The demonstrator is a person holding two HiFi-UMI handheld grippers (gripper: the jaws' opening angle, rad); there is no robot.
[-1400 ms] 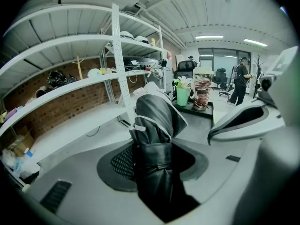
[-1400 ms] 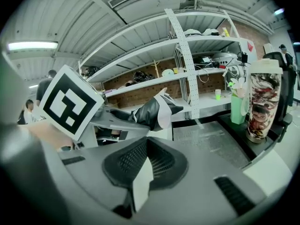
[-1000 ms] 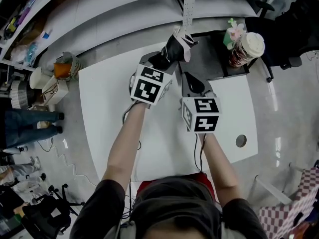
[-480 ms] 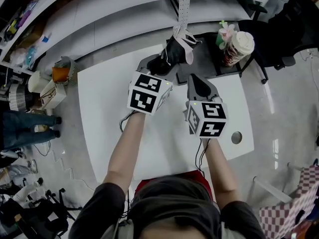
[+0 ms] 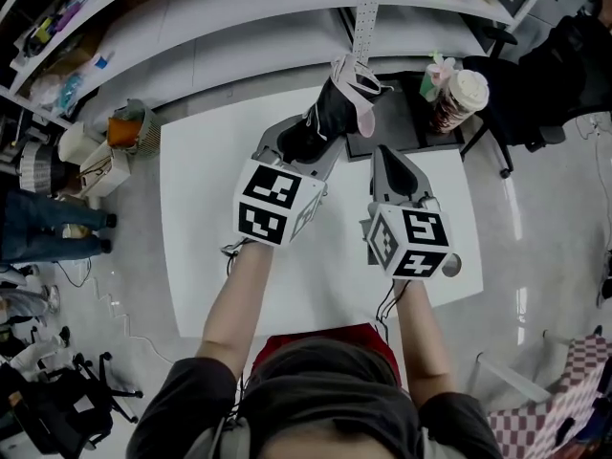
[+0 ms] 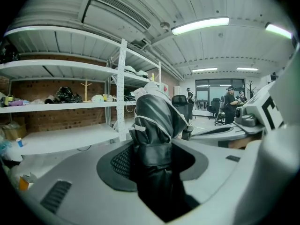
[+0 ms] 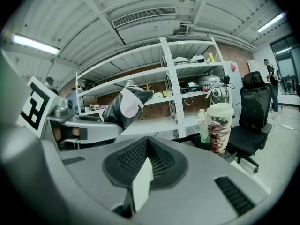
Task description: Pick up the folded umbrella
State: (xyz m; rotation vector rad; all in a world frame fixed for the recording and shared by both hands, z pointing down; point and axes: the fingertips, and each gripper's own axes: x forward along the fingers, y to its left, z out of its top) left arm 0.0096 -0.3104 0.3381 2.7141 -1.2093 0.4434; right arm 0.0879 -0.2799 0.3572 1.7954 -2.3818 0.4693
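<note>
Lifting clear of the bench (image 5: 191, 208) over the last second, the left hand-held gripper (image 5: 304, 144) grips the folded umbrella (image 5: 342, 103) at upper centre of the frame, so the pick-up looks done; the right hand-held gripper (image 5: 389, 161) is clenched empty.

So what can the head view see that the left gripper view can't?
Only the head view shows the white table from above and the person's arms. Only the left gripper view shows the ceiling lights and some people standing far off. Both show the left gripper shut on the folded umbrella, the white shelves behind it, and at least part of the right gripper.
</note>
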